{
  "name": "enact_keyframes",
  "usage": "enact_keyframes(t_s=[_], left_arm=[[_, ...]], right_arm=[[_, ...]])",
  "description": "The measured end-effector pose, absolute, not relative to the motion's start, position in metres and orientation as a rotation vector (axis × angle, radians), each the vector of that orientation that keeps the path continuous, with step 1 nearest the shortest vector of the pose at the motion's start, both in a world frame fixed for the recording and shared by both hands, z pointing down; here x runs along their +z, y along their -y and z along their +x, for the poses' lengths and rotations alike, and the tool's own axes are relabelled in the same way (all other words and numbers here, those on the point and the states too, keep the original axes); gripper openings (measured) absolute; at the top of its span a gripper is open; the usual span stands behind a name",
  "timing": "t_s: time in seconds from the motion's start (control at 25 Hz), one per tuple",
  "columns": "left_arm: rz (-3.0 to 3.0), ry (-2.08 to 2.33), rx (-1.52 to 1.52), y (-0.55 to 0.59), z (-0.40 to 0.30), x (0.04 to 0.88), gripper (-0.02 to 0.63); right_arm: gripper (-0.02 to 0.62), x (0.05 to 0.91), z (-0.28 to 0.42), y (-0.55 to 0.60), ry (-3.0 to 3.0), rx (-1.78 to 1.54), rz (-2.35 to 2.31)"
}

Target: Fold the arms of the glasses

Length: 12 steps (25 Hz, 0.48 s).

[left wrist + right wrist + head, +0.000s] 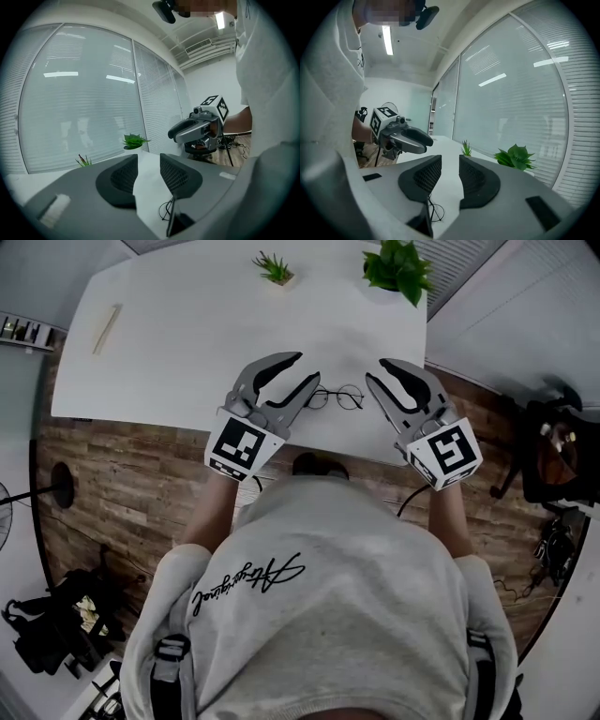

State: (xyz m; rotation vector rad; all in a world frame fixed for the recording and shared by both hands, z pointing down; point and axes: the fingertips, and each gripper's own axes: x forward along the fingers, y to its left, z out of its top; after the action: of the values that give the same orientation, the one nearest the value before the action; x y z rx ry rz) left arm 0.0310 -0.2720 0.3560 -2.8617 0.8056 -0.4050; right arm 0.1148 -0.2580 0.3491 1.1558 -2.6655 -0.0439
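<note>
**Position of the workpiece.** The glasses (334,397) lie on the white table (187,343), close to its near edge and between the two grippers. The frame is thin wire. No view shows whether its arms are already folded.

**Gripper state.** The left gripper (308,368) is just beside the left lens and the right gripper (375,371) is just beside the right lens. On each gripper the jaws stand partly apart with a narrow gap, and nothing lies between the pads. In both gripper views the glasses show low, beneath the jaw tips and untouched.

**Hazards (judged):**
- Narrow gap: a pad may land on top of the wire instead of around it, and so push the frame.
- Light frame near the edge: a sideways nudge may slide the frame toward the near edge and off the table.
- One-sided contact: if only one gripper engages, the whole frame is likely to pivot and the hinge will not fold. The other gripper should steady the front.
- Excess closing force: pressure on a lens or hinge may bend the wire.
- Crowded workspace: both sets of jaw tips converge on a small object and may collide.

The small plant (274,268) and the larger plant (398,268) stand at the far edge, well apart from the work, and do not obstruct it.
</note>
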Motion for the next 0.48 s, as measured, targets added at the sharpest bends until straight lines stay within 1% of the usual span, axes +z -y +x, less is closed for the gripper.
enact_keyframes(t_s=[0.48], left_arm=[[-2.817, -0.822, -0.196, 0.264, 0.025, 0.288, 0.144]], right_arm=[[0.118, 0.279, 0.114, 0.251, 2.763, -0.137, 1.343]])
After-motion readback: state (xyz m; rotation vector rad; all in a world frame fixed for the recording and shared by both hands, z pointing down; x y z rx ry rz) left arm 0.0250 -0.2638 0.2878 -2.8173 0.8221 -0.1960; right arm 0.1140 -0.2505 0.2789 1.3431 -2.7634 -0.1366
